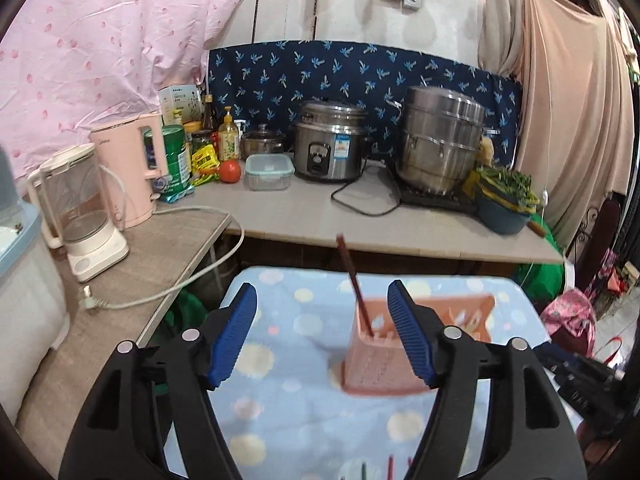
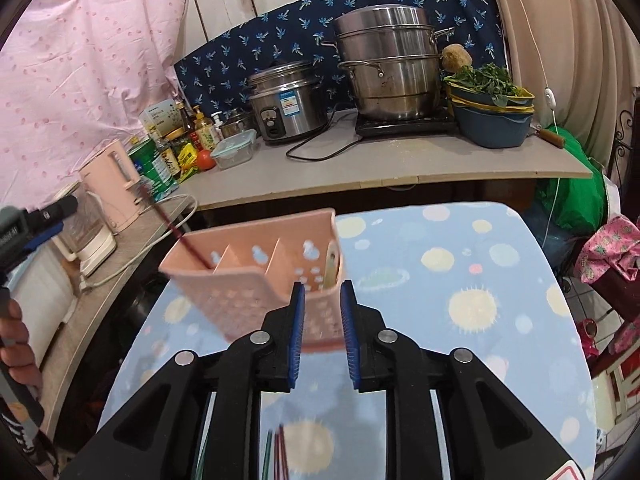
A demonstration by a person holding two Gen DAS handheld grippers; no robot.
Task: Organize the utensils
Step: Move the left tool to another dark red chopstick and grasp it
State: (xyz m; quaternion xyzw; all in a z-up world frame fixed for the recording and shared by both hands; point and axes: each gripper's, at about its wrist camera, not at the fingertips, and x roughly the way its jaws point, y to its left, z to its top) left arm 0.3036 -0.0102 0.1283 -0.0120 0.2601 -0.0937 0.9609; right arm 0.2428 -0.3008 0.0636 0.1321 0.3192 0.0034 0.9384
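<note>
A salmon-pink perforated plastic utensil holder [image 2: 256,264], divided into compartments, stands on the surface covered with a pale blue cloth printed with pastel spots [image 2: 480,280]. One dark red chopstick [image 1: 354,286] already stands in the compartment at the holder's left end, leaning out over the rim, and a pale flat-handled utensil [image 2: 330,268] sits in the compartment at the right end; its head is hidden, so whether it is a spoon or a spatula cannot be told. The middle compartments look empty.

The left gripper [image 1: 324,334] has its jaws wide apart with nothing between the pads; the red chopstick rises in the gap beyond them, untouched. The right gripper [image 2: 322,334] has its jaws slightly apart, just in front of the holder's near wall and right corner, and no pad presses on anything.

So the sorting looks begun but far from done: two pieces are housed, both grippers are empty. At the near edge of both views, below the jaws, several thin sticks in red and green [image 2: 278,456] lie on the cloth, probably more chopsticks, though they are blurred and mostly cut off. Those at least remain to be picked up and dropped into the holder, likely beside the red one already there.
</note>
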